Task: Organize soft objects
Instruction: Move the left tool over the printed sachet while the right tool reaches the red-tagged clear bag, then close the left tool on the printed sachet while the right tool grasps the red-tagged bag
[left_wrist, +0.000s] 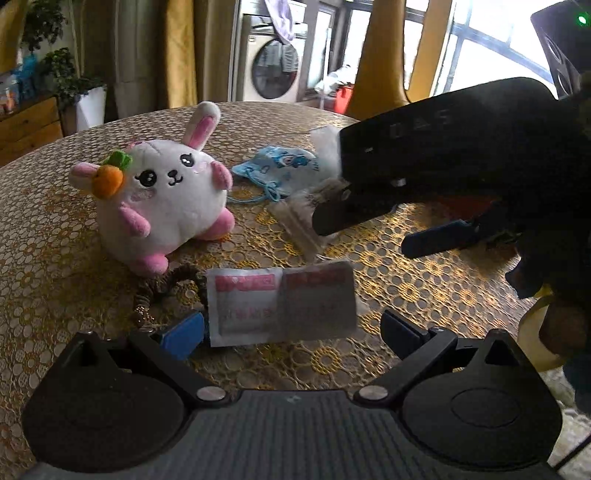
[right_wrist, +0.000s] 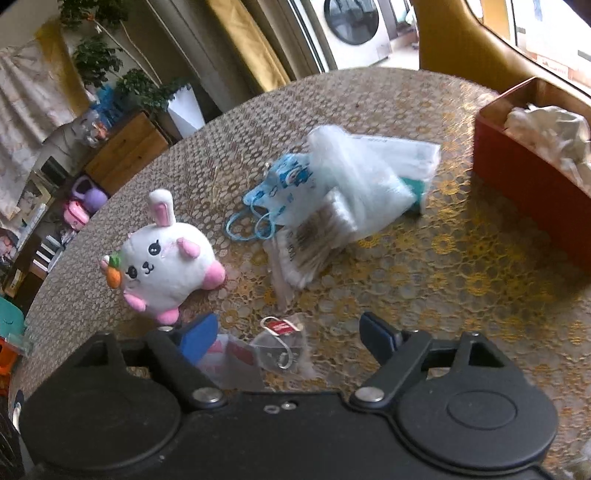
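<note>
A white plush rabbit (left_wrist: 162, 195) with pink paws and an orange carrot sits on the round table; it also shows in the right wrist view (right_wrist: 166, 262). A blue patterned pouch (left_wrist: 277, 166) (right_wrist: 284, 188) lies behind it, beside a clear bag of cotton swabs (right_wrist: 314, 243) and a white plastic bag (right_wrist: 362, 181). A white sachet with pink print (left_wrist: 280, 302) lies between my left gripper's (left_wrist: 291, 328) open fingers. My right gripper (right_wrist: 288, 336) is open above a tea bag (right_wrist: 282, 347); it appears in the left wrist view (left_wrist: 369, 229) at the right.
A red box (right_wrist: 524, 184) holding white crumpled material stands at the table's right edge. A brown hair tie (left_wrist: 173, 284) lies by the rabbit. The gold lace tablecloth (right_wrist: 443, 277) covers the table. Yellow chairs, a washing machine and plants stand beyond.
</note>
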